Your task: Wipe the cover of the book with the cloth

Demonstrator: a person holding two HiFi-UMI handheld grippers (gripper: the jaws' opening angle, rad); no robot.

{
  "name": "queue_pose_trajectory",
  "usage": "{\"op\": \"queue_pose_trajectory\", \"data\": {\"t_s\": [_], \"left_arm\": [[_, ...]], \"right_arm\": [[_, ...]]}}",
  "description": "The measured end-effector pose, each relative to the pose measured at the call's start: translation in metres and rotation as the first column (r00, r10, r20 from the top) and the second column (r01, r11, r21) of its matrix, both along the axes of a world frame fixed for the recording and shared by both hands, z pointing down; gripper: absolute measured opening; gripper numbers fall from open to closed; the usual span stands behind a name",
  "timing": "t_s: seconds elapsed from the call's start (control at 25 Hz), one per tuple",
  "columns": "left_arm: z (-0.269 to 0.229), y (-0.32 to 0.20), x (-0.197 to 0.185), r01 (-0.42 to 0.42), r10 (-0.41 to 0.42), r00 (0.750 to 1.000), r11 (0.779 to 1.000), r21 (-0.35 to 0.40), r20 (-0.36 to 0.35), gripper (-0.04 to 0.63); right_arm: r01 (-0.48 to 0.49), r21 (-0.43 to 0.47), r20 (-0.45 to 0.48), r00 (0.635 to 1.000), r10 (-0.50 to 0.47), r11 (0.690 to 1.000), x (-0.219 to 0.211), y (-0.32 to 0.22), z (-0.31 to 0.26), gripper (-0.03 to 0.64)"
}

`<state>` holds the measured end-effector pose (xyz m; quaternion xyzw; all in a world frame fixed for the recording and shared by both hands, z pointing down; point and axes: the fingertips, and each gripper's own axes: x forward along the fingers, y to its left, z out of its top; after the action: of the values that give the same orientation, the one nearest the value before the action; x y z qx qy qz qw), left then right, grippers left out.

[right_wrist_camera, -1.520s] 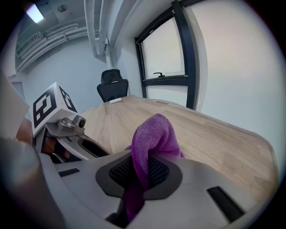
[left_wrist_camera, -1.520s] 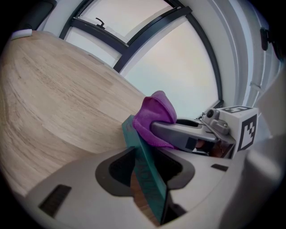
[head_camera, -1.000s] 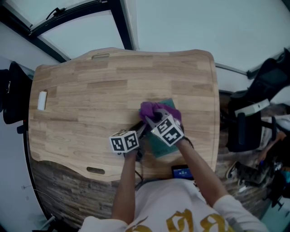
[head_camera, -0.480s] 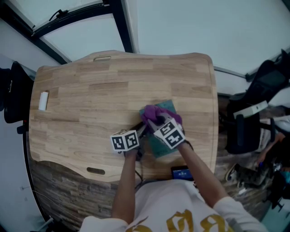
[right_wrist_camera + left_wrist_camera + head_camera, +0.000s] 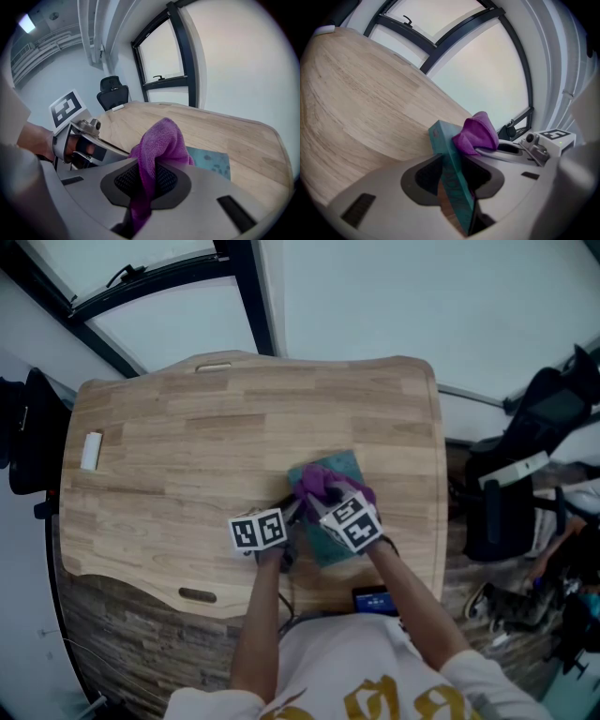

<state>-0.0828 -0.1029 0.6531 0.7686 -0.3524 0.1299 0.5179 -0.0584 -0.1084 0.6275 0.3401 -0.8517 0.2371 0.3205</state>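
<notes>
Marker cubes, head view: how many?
2. One marker cube sits on the left gripper, which clamps the book. The other marker cube sits on the right gripper, which holds the cloth. None seem hidden.

Head view looks steeply down on the bench [image 5: 187, 446]; both gripper views sit close behind their jaws, sharing the book [image 5: 330, 471].

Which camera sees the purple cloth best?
The right gripper view: the cloth fills the middle, pinched by the right gripper. The head view shows a small bunch on the book; the left gripper view, a bunch beside the book's edge.
</notes>
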Motion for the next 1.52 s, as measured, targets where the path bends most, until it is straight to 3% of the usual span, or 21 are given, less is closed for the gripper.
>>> {"op": "queue_pose_trajectory", "data": {"t_s": [1.04, 1.52], "left_arm": [[0.002, -0.001, -0.001, -0.003, 0.003, 1.000, 1.000, -0.007, -0.006, 0.130], [0.003, -0.002, -0.002, -0.002, 0.002, 1.000, 1.000, -0.006, -0.008, 0.129]], "right_arm": [[-0.005, -0.057, 0.000, 1.000, 0.005, 0.998, 0.004, 0.022, 0.011, 0.032], [0.003, -0.148, 0.046, 0.999, 0.003, 0.989, 0.003, 0.039, 0.012, 0.032]]}}
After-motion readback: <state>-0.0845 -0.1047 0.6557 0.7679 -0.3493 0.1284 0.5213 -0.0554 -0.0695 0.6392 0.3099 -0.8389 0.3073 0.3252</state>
